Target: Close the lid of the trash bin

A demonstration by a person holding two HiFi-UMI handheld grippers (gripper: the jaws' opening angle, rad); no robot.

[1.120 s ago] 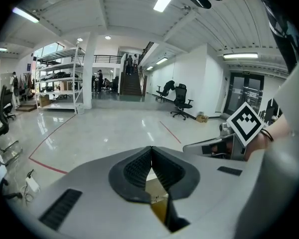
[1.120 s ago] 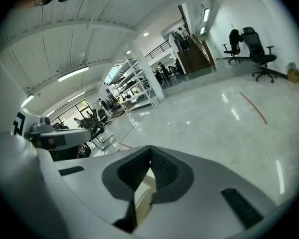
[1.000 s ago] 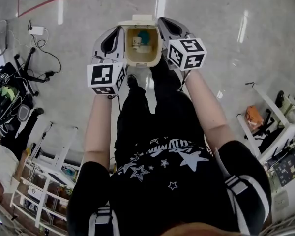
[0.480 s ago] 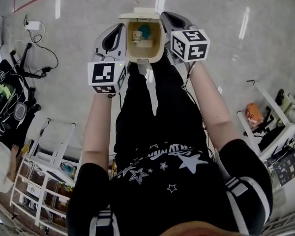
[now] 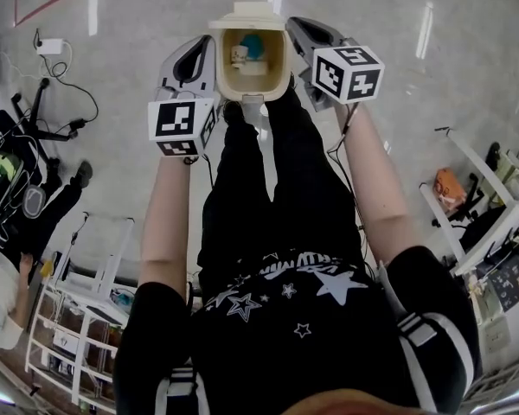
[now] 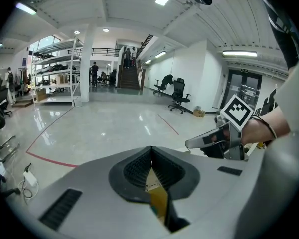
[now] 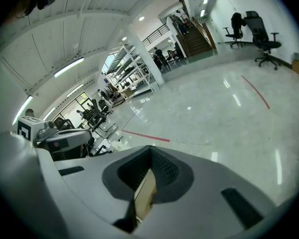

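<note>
**A:** Start at the left of the head view. What's there?

**B:** At 10 o'clock, a small white power adapter (image 5: 48,47) with black cables trailing over the glossy grey floor (image 5: 112,180). At 8 o'clock stands a white metal shelving rack (image 5: 73,318).

**A:** And the left gripper?

**B:** The grey left gripper (image 5: 201,50) is held out at 11 o'clock, its black-and-white marker cube (image 5: 180,126) nearest the person. Its own view shows the two ribbed black pads pressed together with nothing between them.

**A:** Where's the bin?

**B:** The cream rectangular plastic trash bin (image 5: 278,74) sits on the floor at 12 o'clock, between the two grippers and just past the person's black trouser legs (image 5: 259,197). Its lid (image 5: 247,12) stands raised at the far edge, so the mouth is open, with blue and white rubbish (image 5: 249,50) inside. The left gripper appears just beside the bin's 9 o'clock wall; I cannot tell whether they touch.

**A:** Then the right side?

**B:** The grey right gripper (image 5: 296,26) lies just beside the bin's 3 o'clock wall, and contact is equally unclear. Its view shows the pads closed against each other, gripping nothing. Further right, at 4 o'clock, a white-framed shelf (image 5: 463,175) carries an orange item (image 5: 446,206).
</note>
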